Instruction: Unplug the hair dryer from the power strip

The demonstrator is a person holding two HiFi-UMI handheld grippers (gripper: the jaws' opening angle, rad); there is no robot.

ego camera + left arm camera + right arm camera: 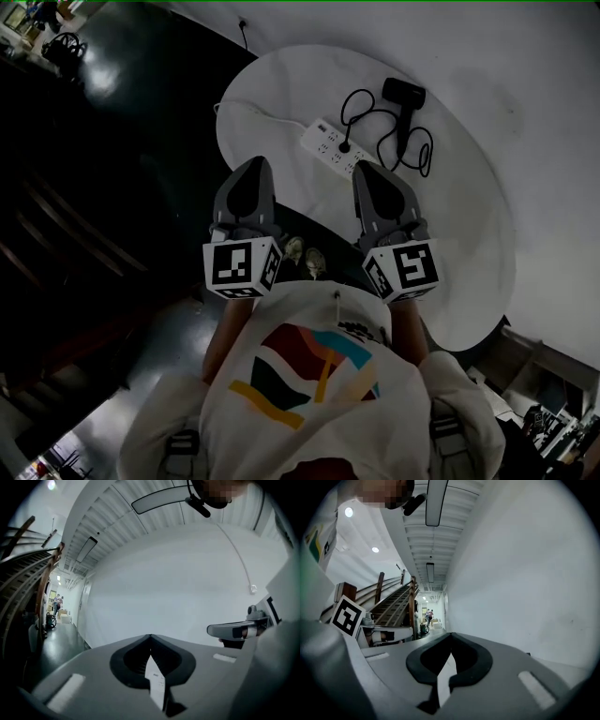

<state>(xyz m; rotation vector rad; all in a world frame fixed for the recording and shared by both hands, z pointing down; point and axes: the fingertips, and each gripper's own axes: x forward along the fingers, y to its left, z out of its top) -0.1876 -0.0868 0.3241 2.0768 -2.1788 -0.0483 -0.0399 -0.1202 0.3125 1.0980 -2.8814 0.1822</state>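
The left gripper [251, 164] and the right gripper [364, 169] are both shut with nothing in them, side by side in the middle of the frame at the white table's [469, 234] edge, and past them the black hair dryer [404, 92] lies upper right, plugged into the power strip [326, 141]

Bare table [469, 234] beside power strip [328, 142]

Black hair dryer [404, 103] plugged into white power strip [335, 147] on table
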